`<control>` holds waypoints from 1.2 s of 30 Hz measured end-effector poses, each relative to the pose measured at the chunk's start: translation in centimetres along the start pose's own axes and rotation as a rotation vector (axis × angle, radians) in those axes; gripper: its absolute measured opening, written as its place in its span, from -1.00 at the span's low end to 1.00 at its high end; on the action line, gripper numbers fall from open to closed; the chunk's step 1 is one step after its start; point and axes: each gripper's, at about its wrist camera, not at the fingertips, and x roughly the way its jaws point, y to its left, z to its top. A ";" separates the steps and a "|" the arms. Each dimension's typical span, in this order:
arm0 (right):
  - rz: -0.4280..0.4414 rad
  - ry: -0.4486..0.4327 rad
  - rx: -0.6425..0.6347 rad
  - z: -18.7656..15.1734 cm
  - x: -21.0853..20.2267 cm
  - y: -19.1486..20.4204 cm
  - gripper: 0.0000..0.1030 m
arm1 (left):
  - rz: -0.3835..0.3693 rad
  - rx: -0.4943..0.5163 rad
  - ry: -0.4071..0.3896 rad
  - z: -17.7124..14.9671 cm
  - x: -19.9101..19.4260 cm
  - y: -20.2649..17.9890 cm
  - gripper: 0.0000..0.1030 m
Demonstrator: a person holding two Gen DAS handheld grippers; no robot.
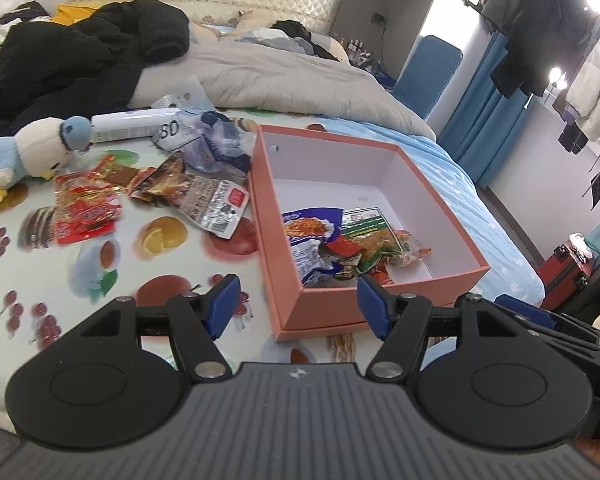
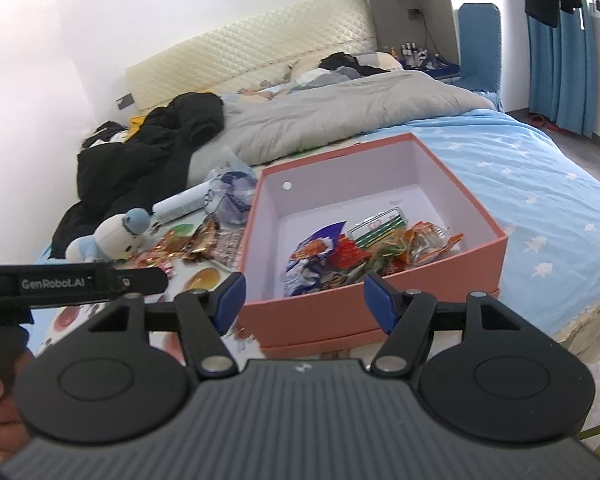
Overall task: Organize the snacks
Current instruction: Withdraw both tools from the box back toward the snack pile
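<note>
A salmon-pink box (image 1: 440, 200) with a white inside stands on the bed; it also shows in the right wrist view (image 2: 496, 240). Several snack packets (image 1: 340, 244) lie in its near half, among them a blue one (image 2: 308, 264) and an orange one (image 2: 428, 242). More red and brown packets (image 1: 88, 212) and a silver packet (image 1: 216, 204) lie on the fruit-print cloth (image 1: 152, 264) left of the box. My left gripper (image 1: 296, 304) is open and empty, just before the box's near corner. My right gripper (image 2: 304, 300) is open and empty at the box's near wall.
A plush penguin (image 1: 24, 152), a white tube (image 1: 132, 124) and crumpled plastic bags (image 1: 216, 140) lie behind the loose packets. A black jacket (image 1: 72, 60) and grey duvet (image 1: 268, 76) cover the far bed. The left gripper's handle (image 2: 72, 280) crosses the right view's left side.
</note>
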 end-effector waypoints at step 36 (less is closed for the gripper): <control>0.187 0.003 -0.240 -5.1 0.3 10.0 0.31 | 0.192 -0.189 -0.096 -7.6 -6.2 13.0 0.39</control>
